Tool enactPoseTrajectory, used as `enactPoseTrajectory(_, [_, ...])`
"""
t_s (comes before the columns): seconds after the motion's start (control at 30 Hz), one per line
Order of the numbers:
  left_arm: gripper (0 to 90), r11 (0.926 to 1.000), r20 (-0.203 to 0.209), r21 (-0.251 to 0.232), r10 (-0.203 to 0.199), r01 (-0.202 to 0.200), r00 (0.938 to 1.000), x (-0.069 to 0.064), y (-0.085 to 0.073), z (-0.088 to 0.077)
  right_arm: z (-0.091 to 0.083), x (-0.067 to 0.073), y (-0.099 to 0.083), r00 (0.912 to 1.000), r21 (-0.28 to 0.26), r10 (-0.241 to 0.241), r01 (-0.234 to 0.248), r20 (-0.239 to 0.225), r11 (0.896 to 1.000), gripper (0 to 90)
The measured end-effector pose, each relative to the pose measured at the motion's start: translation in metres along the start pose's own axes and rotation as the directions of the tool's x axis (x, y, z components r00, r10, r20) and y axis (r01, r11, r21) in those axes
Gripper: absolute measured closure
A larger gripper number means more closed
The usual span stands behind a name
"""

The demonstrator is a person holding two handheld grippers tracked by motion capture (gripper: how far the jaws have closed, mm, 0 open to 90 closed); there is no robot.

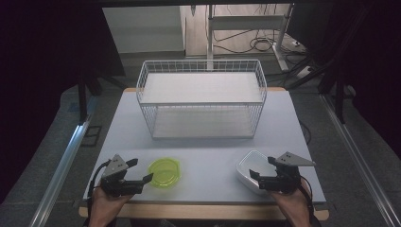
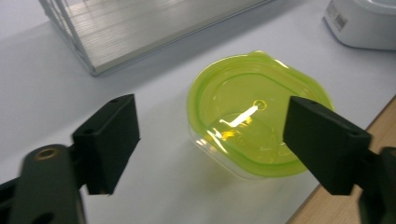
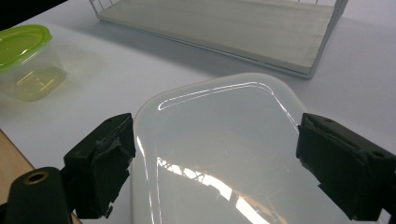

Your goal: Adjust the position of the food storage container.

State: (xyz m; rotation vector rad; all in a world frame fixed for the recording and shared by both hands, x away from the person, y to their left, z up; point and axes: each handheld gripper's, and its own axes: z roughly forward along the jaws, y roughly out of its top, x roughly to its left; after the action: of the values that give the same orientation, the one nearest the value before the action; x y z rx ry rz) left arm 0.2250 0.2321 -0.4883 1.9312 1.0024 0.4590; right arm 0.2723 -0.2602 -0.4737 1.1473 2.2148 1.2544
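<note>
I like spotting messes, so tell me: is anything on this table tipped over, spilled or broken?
Nothing stands out. The green-lidded container and the white-lidded container both sit flat with lids on, no spill around them. The wire basket stands straight at the back. One small oddity: the left pad of the right gripper looks rough, perhaps taped.

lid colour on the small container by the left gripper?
Translucent lime green lid over a clear base; the left gripper view shows it best.

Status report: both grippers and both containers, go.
Left gripper open at green-lidded tub. Right gripper open astride white container. Wire rack behind, path clear.
</note>
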Motion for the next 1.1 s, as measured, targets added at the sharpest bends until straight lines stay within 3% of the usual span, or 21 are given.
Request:
enactPoseTrajectory(0.07, [27.9, 0.9999, 0.005, -0.006, 0.011, -0.011, 0.9999, -0.003, 0.002, -0.001, -0.001, 0.0, 0.001, 1.0, -0.012, -0.002, 0.002, 0.007, 1.0, 12.2])
enactPoseTrajectory(0.23, [35.6, 0.999, 0.014, -0.029, 0.035, -0.035, 0.9993, -0.013, 0.008, -0.004, -0.001, 0.0, 0.001, 1.0, -0.013, -0.002, 0.002, 0.009, 1.0, 12.2])
enactPoseTrajectory(0.37, [45.3, 0.9977, 0.049, -0.053, 0.045, -0.043, 0.9978, -0.024, 0.015, -0.005, -0.001, 0.001, 0.0, 0.9999, -0.007, -0.005, 0.005, 0.013, 1.0, 12.2])
enactPoseTrajectory(0.63, [70.8, 0.9961, 0.129, -0.049, 0.079, -0.073, 0.9885, -0.048, 0.022, 0.004, -0.003, 0.002, 0.001, 0.9997, -0.03, -0.013, 0.013, 0.021, 0.999, 13.4])
enactPoseTrajectory(0.67, [77.4, 0.9958, 0.14, -0.046, 0.084, -0.079, 0.9866, -0.051, 0.022, 0.006, -0.004, 0.003, 0.001, 0.9996, -0.043, -0.019, 0.02, 0.021, 0.999, 13.7])
enactPoseTrajectory(0.7, [77.4, 0.996, 0.147, -0.041, 0.084, -0.079, 0.9856, -0.053, 0.022, 0.007, -0.004, 0.003, 0.001, 0.9996, -0.043, -0.019, 0.02, 0.021, 0.999, 13.7])
enactPoseTrajectory(0.73, [84.7, 0.9959, 0.153, -0.034, 0.088, -0.084, 0.9843, -0.055, 0.022, 0.01, -0.004, 0.004, 0.002, 0.9995, -0.05, -0.026, 0.027, 0.021, 0.998, 13.7])
enactPoseTrajectory(0.83, [89.6, 0.9961, 0.182, -0.019, 0.089, -0.087, 0.9792, -0.06, 0.021, 0.015, -0.004, 0.004, 0.001, 0.9994, -0.05, -0.027, 0.028, 0.022, 0.998, 13.7])
enactPoseTrajectory(1.1, [89.8, 0.9938, 0.223, 0.021, 0.102, -0.109, 0.9695, -0.074, 0.021, 0.029, -0.003, 0.004, 0.001, 0.9996, -0.039, -0.018, 0.019, 0.022, 0.999, 13.7])
